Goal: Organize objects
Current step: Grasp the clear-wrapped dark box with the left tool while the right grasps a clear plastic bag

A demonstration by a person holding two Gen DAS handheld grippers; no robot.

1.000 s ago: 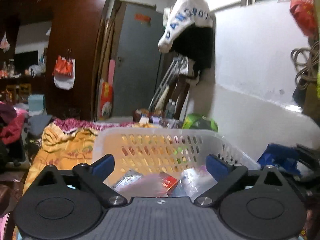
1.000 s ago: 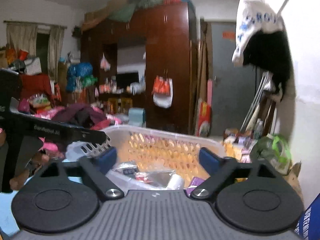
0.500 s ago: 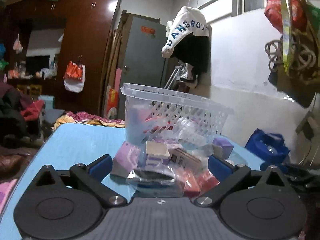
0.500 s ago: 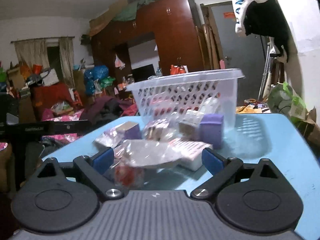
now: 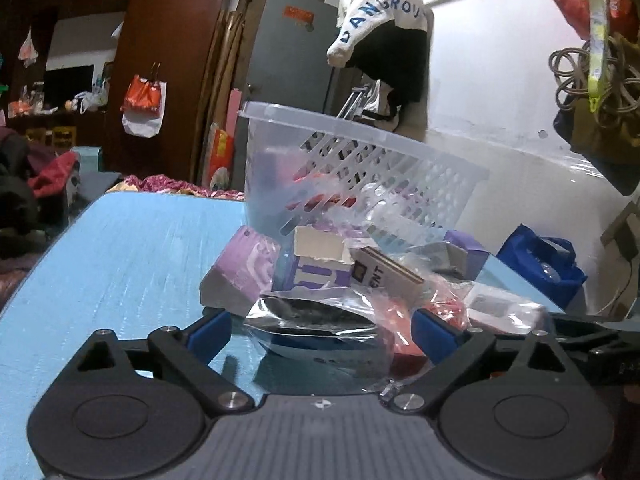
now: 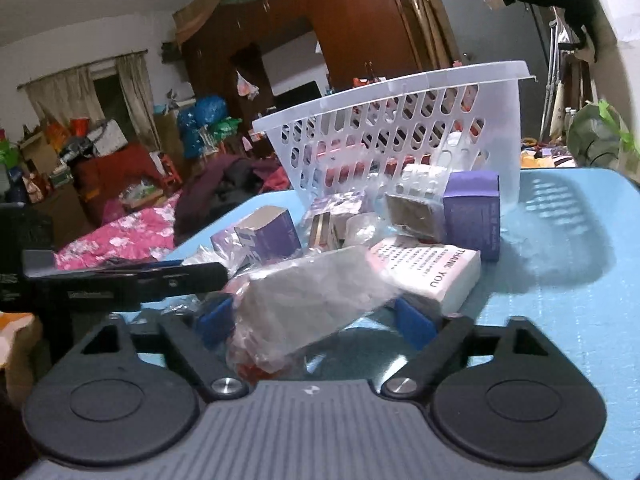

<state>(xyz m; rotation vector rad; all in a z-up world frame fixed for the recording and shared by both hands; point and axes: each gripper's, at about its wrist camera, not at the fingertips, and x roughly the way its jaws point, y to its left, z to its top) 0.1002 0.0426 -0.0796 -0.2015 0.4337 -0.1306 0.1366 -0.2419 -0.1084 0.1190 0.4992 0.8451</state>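
While the white slotted basket (image 6: 400,132) sits tipped on the blue table (image 5: 120,248), most of its load lies spilled in front of it: purple boxes (image 6: 472,208), a "THANK YOU" card pack (image 6: 428,268) and several clear plastic packets. Some red items remain inside the basket. Both grippers hover low over the pile with fingers spread wide, gripping nothing; the left gripper (image 5: 320,332) frames a silvery packet (image 5: 316,324), the right gripper (image 6: 312,320) a crinkled plastic bag (image 6: 308,300). Sorting looks barely begun to me: nothing is grouped yet, and every loose item is left to place.
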